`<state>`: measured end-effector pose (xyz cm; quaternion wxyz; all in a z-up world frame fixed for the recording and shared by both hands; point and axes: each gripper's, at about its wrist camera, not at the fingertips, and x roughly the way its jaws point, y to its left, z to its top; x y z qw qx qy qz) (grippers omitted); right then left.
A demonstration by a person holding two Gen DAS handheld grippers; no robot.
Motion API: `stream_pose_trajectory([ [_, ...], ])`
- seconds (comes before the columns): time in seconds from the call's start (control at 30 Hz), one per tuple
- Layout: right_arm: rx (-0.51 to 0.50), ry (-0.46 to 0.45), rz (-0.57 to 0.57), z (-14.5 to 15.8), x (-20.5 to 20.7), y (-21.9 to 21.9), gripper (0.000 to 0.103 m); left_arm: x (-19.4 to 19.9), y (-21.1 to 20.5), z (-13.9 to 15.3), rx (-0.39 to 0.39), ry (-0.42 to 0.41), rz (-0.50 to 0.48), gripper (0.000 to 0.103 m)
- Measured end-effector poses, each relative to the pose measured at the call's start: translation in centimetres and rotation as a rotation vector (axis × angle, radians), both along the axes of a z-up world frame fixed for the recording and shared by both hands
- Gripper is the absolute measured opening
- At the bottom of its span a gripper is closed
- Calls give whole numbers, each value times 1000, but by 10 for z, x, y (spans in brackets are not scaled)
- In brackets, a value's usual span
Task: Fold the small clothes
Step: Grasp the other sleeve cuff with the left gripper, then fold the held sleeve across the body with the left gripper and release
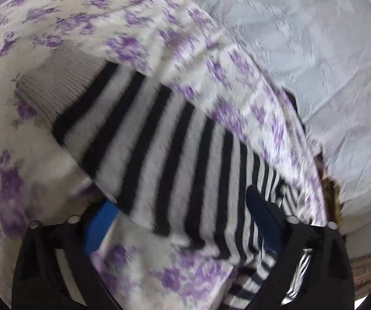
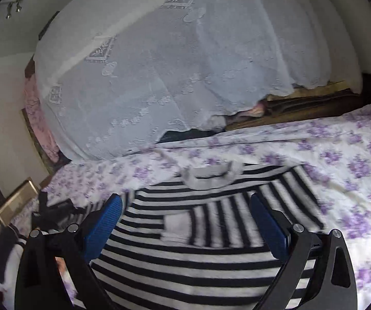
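Sweater (image 2: 198, 253): black-and-white striped knit, grey ribbed collar (image 2: 208, 178) and cuff (image 1: 56, 85). Lies flat on the bed (image 2: 353, 160), floral purple-on-white cover, one sleeve (image 2: 237, 222) folded across the chest.

Left hand-held gripper (image 1: 183, 222): jaws apart, angled down over a sleeve; striped cloth lies between the blue pads (image 1: 100, 227), but they do not appear to press on it. Picture blurred; contact cannot be settled.

Right hand-held gripper (image 2: 185, 222): jaws apart, empty, above the sweater's middle with the folded sleeve beyond the tips.

Risks, as judged:
- A close on the sleeve may pinch the bed cover too, since both are soft and lie flush; lifting would then drag the cover and shift the whole garment.
- Knit is loose and heavy; a one-sided pull may undo the sleeve already folded.
- A shallow bite may slip off the thick ribbing.

Edges and room:
- Lace curtain (image 2: 172, 77) hangs close behind the bed; a high swing could snag it.
- Dark clothes (image 2: 54, 211) lie near the sweater's left side, limiting spread there.
- Open cover to the right offers space for laying the fold.
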<state>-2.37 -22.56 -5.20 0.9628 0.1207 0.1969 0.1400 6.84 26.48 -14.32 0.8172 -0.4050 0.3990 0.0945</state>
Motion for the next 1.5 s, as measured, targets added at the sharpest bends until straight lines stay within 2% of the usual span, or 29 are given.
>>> stream_pose_trajectory([
  [0.1,21,1,39,-5,5,20,99,-2,26,-5,-64,-41,28,66],
  [0.17,10,8,57,-16,7,26,99,-3,38,-9,-78,-49,36,44],
  [0.23,-26,44,53,-28,13,28,99,-4,49,-15,-115,-52,44,29],
  [0.27,-35,61,53,-32,16,27,99,-4,52,-16,-127,-54,47,23],
  [0.33,-9,80,35,-38,19,20,99,-5,54,-16,-133,-59,50,18],
  [0.43,52,92,28,-38,20,8,99,-5,47,-10,-77,-51,39,16],
  [0.63,79,98,9,-36,23,-4,99,-9,0,34,193,-77,-66,14],
  [0.73,110,125,16,-39,28,-9,99,-12,-27,48,292,-86,-110,14],
  [0.93,132,139,9,-39,31,-20,99,-16,-65,61,381,-96,-184,14],
  [1.27,260,242,18,-52,48,-43,99,-11,-130,87,500,-104,-283,14],
  [1.5,332,265,17,-54,52,-57,99,-5,-171,98,516,-120,-343,14],
])
